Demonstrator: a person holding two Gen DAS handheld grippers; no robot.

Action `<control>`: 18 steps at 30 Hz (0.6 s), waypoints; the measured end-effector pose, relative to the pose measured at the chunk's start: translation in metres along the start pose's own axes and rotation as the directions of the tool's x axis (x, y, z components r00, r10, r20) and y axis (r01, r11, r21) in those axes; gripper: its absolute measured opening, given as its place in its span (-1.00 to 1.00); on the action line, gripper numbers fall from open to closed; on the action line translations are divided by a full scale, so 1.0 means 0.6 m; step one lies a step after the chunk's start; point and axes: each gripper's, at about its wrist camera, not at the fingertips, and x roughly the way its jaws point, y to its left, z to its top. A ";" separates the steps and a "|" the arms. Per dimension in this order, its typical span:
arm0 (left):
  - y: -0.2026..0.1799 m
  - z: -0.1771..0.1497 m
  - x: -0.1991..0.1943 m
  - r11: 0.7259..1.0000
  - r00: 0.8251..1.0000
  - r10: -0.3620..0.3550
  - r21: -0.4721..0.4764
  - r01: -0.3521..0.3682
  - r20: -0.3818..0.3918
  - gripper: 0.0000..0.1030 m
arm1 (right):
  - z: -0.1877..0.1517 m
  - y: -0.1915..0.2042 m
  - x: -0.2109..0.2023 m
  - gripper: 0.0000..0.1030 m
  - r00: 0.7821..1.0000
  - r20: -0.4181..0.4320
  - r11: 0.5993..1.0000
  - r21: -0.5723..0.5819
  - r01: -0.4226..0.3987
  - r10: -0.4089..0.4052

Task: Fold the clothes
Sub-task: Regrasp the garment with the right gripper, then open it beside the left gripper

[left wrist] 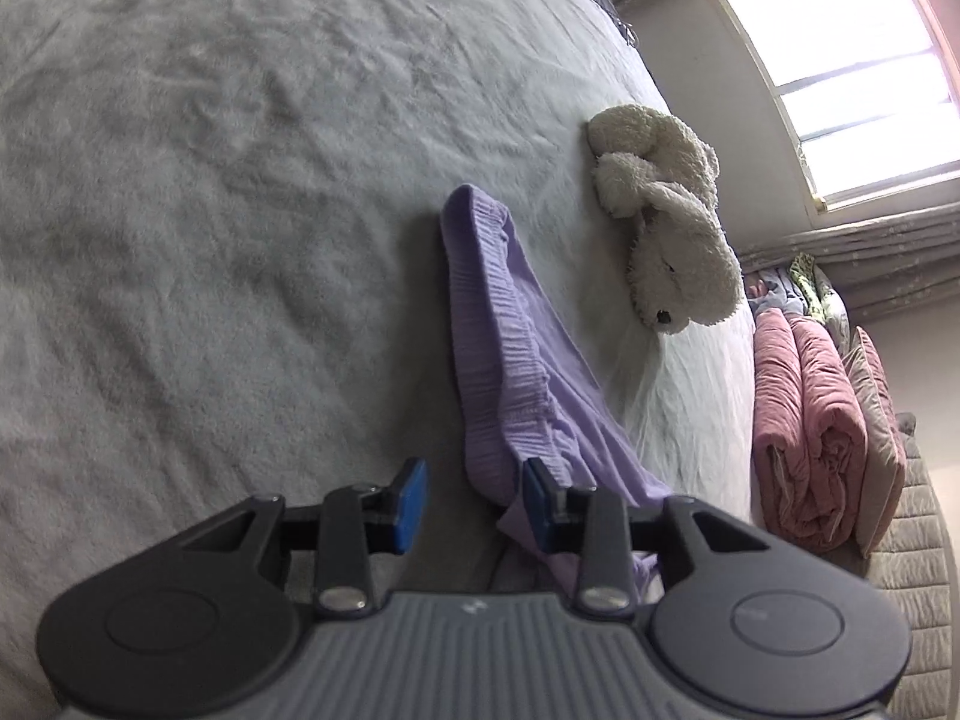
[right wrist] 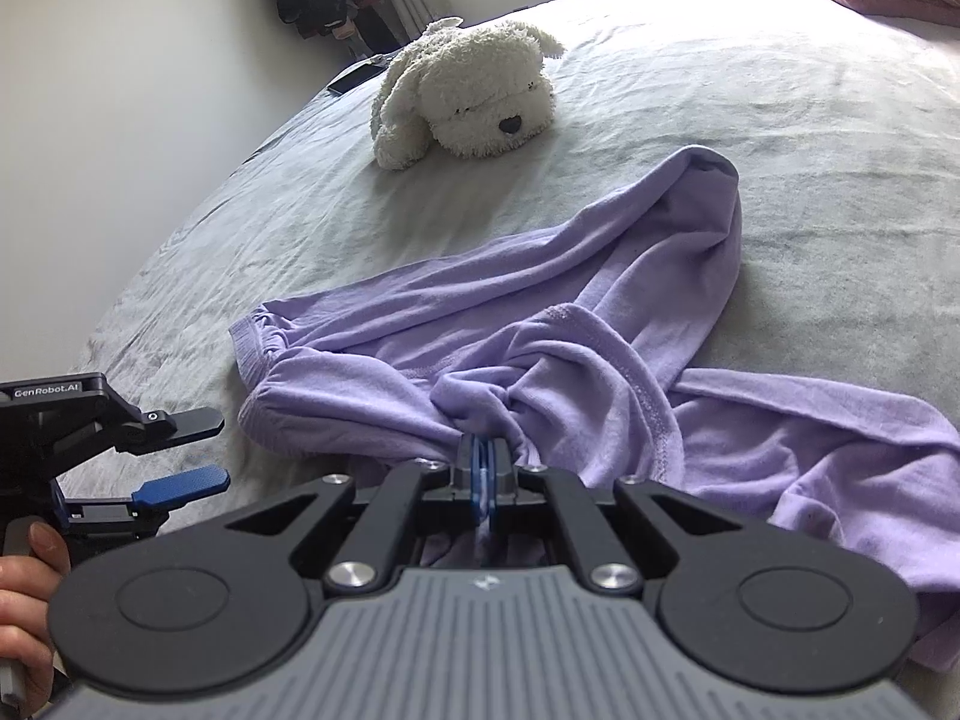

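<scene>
Fingers of your left gripper (left wrist: 474, 504) stand partly apart in the left wrist view, their blue pads facing each other with bare bed between them. Your right-hand pad (left wrist: 536, 510) sits against the edge of the lilac ribbed-hem cotton garment (left wrist: 510, 336), but the pads do not clamp it. That garment runs as a narrow strip away from the gripper across the pale grey wrinkled bed sheet (left wrist: 210, 180). A cream plush toy dog (left wrist: 666, 222) lies on the sheet just beyond the strip, apart from it. Folded pink quilted bedding (left wrist: 810, 432) is stacked at the bed's far edge, below a bright window (left wrist: 840, 60).

In the right wrist view, your right gripper (right wrist: 482, 468) has its fingers pressed together on a bunched fold of the lilac garment (right wrist: 540, 324), which spreads loosely over the sheet (right wrist: 810, 120) ahead and to the right. Your left gripper (right wrist: 180, 450) appears at the left edge with its fingers apart, just beside the garment's ribbed hem. A hand (right wrist: 24, 576) grips its handle. The plush dog (right wrist: 468, 90) lies farther back on the bed, facing the camera.
</scene>
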 end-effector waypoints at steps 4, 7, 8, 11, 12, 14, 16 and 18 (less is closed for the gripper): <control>-0.021 -0.021 0.010 0.998 0.999 -0.054 -0.012 0.054 0.004 -0.32 | 0.000 -0.002 -0.001 -0.94 1.000 -0.001 1.000 0.005 -0.006 0.006; -0.045 -0.036 0.022 0.998 0.999 -0.021 0.056 0.019 0.029 -0.32 | 0.000 -0.004 -0.003 -0.94 1.000 -0.002 1.000 0.008 -0.012 0.012; -0.052 -0.040 0.026 0.997 0.999 -0.003 0.081 0.000 0.037 -0.32 | -0.001 -0.004 -0.004 -0.94 1.000 -0.001 1.000 0.007 -0.014 0.014; -0.056 -0.051 0.041 0.992 0.998 0.055 0.111 -0.057 0.018 -0.32 | 0.000 -0.005 -0.007 -0.94 1.000 0.005 1.000 0.003 -0.021 0.021; -0.055 -0.054 0.043 0.992 0.998 0.062 0.112 -0.063 0.011 -0.32 | 0.001 -0.006 -0.007 -0.94 1.000 0.010 1.000 0.000 -0.021 0.021; -0.055 -0.055 0.044 0.990 0.998 0.065 0.121 -0.066 0.012 -0.32 | 0.003 -0.006 -0.007 -0.94 1.000 0.018 1.000 -0.009 -0.012 0.012; -0.056 -0.055 0.045 0.988 0.997 0.068 0.138 -0.070 0.023 -0.32 | 0.004 -0.007 -0.005 -0.94 1.000 0.019 1.000 -0.011 -0.011 0.012; -0.057 -0.054 0.046 0.985 0.997 0.070 0.153 -0.074 0.035 -0.32 | 0.004 -0.008 -0.002 -0.89 1.000 0.013 1.000 -0.004 -0.020 0.020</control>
